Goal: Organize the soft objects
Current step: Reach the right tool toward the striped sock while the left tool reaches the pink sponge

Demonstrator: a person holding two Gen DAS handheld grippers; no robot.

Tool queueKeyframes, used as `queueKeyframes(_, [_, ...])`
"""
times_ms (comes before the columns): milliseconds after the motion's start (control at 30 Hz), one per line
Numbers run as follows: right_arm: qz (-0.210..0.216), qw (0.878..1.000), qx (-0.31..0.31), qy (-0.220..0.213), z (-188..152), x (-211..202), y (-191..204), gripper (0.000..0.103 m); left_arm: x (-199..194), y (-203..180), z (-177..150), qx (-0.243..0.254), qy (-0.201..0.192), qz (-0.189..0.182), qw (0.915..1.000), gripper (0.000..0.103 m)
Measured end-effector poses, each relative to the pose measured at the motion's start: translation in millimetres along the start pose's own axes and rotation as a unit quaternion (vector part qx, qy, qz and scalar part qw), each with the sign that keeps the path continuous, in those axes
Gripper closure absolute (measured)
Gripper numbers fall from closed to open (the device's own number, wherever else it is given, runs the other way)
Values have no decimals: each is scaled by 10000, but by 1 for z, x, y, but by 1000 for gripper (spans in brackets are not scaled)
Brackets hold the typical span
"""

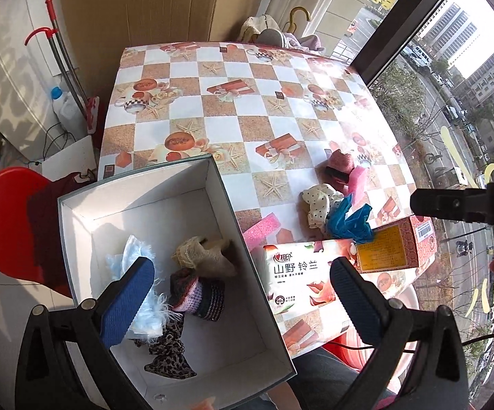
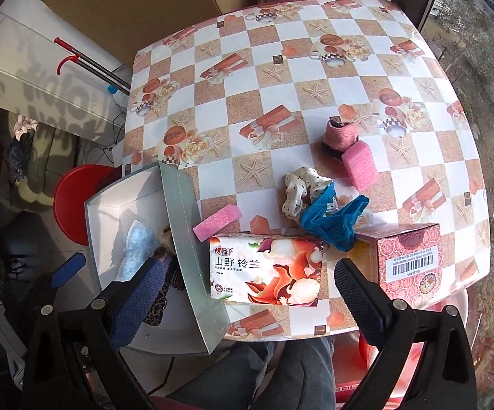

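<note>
Blue-padded left gripper (image 1: 243,294) and right gripper (image 2: 250,294) gape wide, empty; your reach for the teal scrunchie (image 2: 332,222), frame centre, may snag the polka-dot scrunchie (image 2: 298,191) touching it.

2 pink sponges (image 2: 216,221), 1 tissue pack (image 2: 267,268), 1 grey box (image 2: 192,256), 1 patterned carton (image 2: 409,258).

Left wrist view: steeply down, close over grey box (image 1: 164,239). Right wrist view: down, right of box (image 2: 192,256). Shared: box, tissue pack (image 1: 294,273) (image 2: 267,270) beside it.
</note>
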State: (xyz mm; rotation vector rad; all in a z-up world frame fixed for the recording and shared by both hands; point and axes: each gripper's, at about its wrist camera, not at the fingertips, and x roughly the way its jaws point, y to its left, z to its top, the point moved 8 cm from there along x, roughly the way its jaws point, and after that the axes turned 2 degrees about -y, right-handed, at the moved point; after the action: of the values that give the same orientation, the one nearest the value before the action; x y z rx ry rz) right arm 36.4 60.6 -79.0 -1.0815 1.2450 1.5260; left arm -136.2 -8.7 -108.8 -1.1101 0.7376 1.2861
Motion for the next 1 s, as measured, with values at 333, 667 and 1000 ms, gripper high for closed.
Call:
queueKeyframes(333, [-274,9958,868,5,17,-18,-123,3,77,-70,28,1319,737,551,9870,0])
queueKeyframes(667, [-165,9934,1055,412,28,11,-179,3,174,-69,32,2533,2231,1089,9350,0])
queueKeyframes(1000, [95,9906,1217,613,42,34,-200,3,229,-59,7,3909,3560,1353,8379,2])
